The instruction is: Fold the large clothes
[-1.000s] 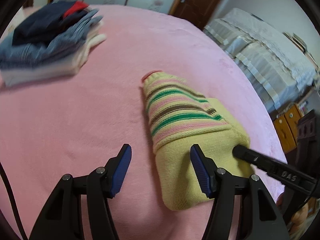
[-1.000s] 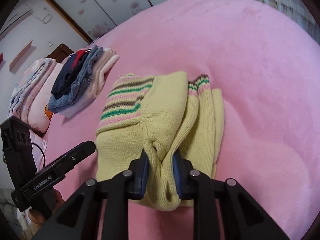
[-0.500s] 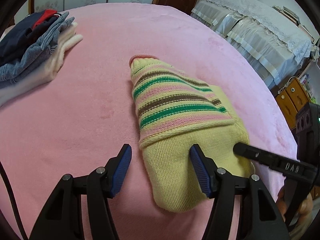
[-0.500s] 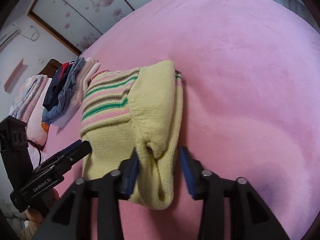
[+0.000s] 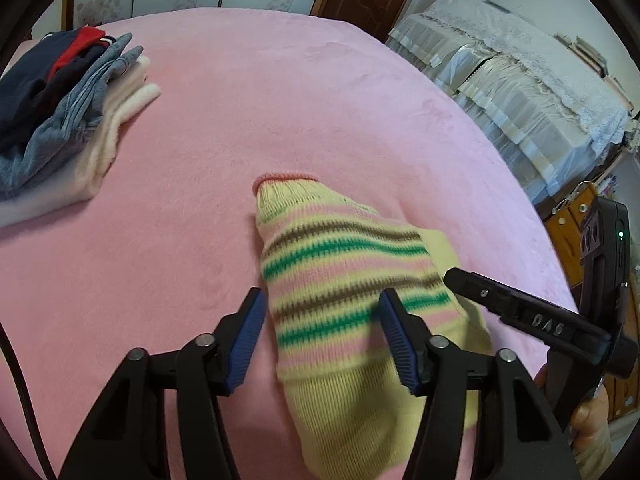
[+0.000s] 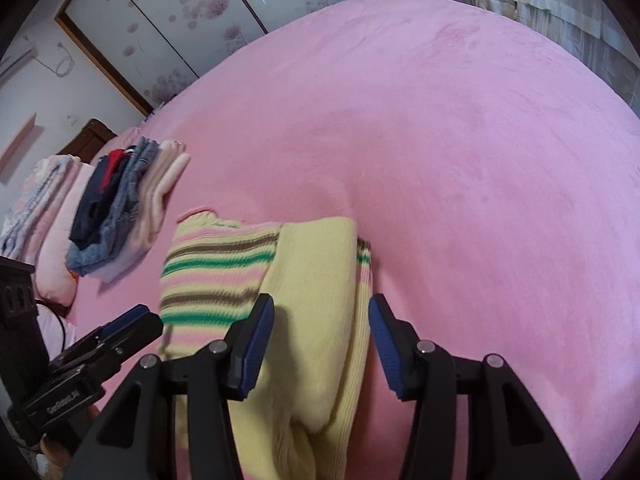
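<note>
On the pink bed [image 5: 280,92], near its front edge, the folded yellow striped sweater [image 5: 344,292] lay flat, a compact bundle with its pink-edged neck at twelve o'clock. The folding looked nearly finished; the step in hand seemed to be tidying or taking up the bundle. From the left, a stack of folded clothes [image 5: 68,120] sat well apart at ten o'clock. The left gripper [image 5: 322,334] straddled the sweater's left edge, jaws closing but not yet pressing knit. The right gripper [image 6: 320,346] hung over the plain yellow flap, jaws spread, pinching nothing. Next, both would likely need to grip the bundle's sides together, so the soft, thick layers would not slide apart.
</note>
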Motion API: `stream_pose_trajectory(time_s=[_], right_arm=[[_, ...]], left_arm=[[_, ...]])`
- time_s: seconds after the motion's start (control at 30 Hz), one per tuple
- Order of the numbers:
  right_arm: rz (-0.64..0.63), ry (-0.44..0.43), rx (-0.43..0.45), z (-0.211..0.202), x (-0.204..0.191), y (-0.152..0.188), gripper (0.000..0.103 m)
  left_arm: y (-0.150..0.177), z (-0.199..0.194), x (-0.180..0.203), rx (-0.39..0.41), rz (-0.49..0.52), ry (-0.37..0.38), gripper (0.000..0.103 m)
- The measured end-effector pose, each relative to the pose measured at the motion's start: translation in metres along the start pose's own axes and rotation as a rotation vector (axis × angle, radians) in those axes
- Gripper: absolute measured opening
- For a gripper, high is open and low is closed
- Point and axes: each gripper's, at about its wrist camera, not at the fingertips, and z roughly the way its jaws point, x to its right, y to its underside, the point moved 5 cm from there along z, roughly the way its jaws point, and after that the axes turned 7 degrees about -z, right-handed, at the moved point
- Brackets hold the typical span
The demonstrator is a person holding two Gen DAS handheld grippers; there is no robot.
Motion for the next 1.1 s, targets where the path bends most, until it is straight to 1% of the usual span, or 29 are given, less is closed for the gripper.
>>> stream_pose_trajectory(time_s=[0.03, 0.07, 0.1, 0.13, 0.2, 0.3, 0.4, 0.5, 0.63, 0.7, 0.77, 0.9, 1.0, 1.1], right_arm=[[-0.019, 0.026, -0.005, 0.004, 0.0, 0.0, 0.047], [-0.044, 0.056, -0.005, 0.006, -0.001, -0.001, 0.027], [-0.07, 0.09, -0.007, 0.008, -0.001, -0.002, 0.017], [-0.083, 0.124, -0.003, 0.01, 0.001, -0.001, 0.014], [-0.074, 0.141, -0.011, 0.016, 0.008, 0.004, 0.014], [-0.036, 0.129, -0.007, 0.015, 0.014, 0.007, 0.015], [0.003, 0.092, 0.016, 0.001, 0.014, 0.007, 0.02], [0.0, 0.098, 0.043, -0.019, 0.013, 0.009, 0.021], [0.011, 0.07, 0.058, -0.041, 0.012, 0.018, 0.022], [0.017, 0.071, 0.056, -0.049, 0.009, 0.025, 0.025], [0.028, 0.076, 0.055, -0.056, 0.008, 0.033, 0.034], [0.071, 0.047, 0.021, -0.061, 0.006, 0.05, 0.035], [0.083, 0.044, -0.025, -0.059, 0.003, 0.064, 0.035], [0.072, 0.042, -0.024, -0.064, -0.003, 0.075, 0.035]], left_arm=[[-0.003, 0.004, 0.0, 0.0, 0.004, -0.009, 0.051], [-0.005, 0.009, -0.001, -0.003, 0.007, -0.018, 0.051], [-0.006, 0.015, -0.002, -0.016, 0.005, -0.027, 0.051], [-0.004, 0.023, -0.005, -0.039, -0.003, -0.035, 0.05], [-0.002, 0.033, -0.009, -0.065, -0.032, -0.022, 0.05], [-0.002, 0.031, -0.013, -0.053, -0.056, -0.008, 0.051], [-0.002, 0.018, -0.012, -0.035, -0.04, -0.028, 0.051], [0.002, 0.002, -0.007, -0.026, -0.015, -0.054, 0.051], [0.009, -0.019, -0.004, -0.029, -0.026, -0.041, 0.055], [0.014, -0.032, -0.001, -0.02, -0.031, -0.038, 0.059], [0.02, -0.043, 0.0, -0.007, -0.031, -0.042, 0.061], [0.031, -0.059, 0.004, 0.001, -0.029, -0.058, 0.061], [0.04, -0.066, 0.005, 0.005, -0.015, -0.092, 0.061], [0.05, -0.071, 0.01, -0.001, 0.002, -0.093, 0.061]])
